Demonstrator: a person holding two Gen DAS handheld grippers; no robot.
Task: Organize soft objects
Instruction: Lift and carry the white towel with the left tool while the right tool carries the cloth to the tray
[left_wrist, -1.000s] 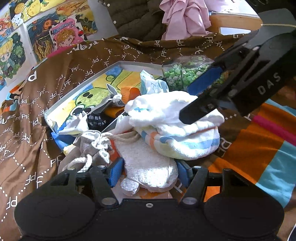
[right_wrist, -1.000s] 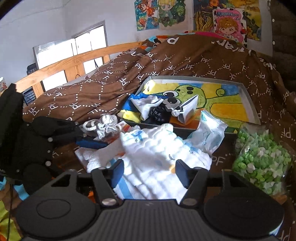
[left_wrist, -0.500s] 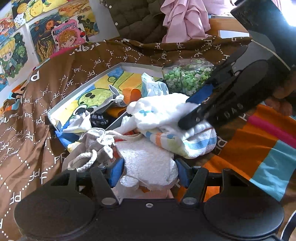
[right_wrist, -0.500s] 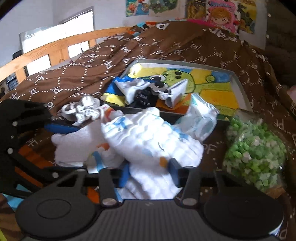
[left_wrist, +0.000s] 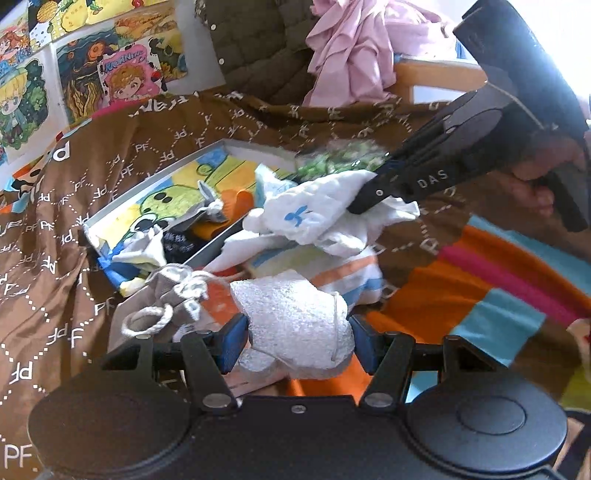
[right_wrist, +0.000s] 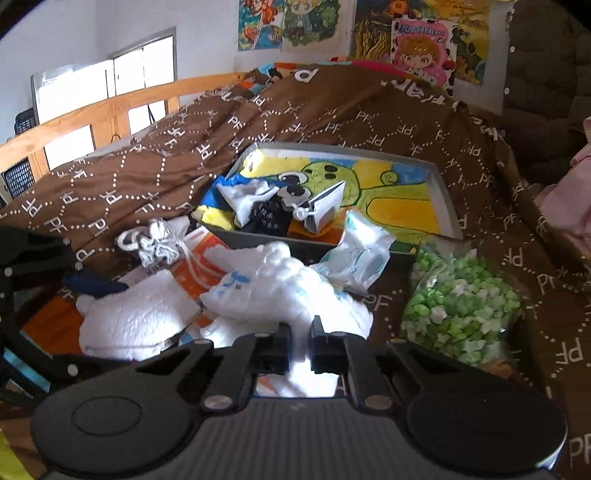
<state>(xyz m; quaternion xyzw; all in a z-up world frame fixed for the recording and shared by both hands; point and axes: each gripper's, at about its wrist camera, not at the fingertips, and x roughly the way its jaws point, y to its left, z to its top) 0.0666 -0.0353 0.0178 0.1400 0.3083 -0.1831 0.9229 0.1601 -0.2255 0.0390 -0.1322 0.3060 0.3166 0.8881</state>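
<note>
Right gripper (right_wrist: 299, 345): fingers pinched nearly together on the white cloth (right_wrist: 291, 291) with the blue mark, which lies on the bed just in front of the tray (right_wrist: 445, 192), at 6 o'clock from it. Left gripper (left_wrist: 295, 338): fingers spread wide either side of a fluffy white item (left_wrist: 291, 317), blue pads close to its flanks; contact unclear. Striped towel (left_wrist: 332, 269) under the cloth. Drawstring pouch (left_wrist: 173, 288) at 10 o'clock from the fluffy item. Bag of green stars (right_wrist: 458, 306) at 3 o'clock of the cloth, apart from it
</note>
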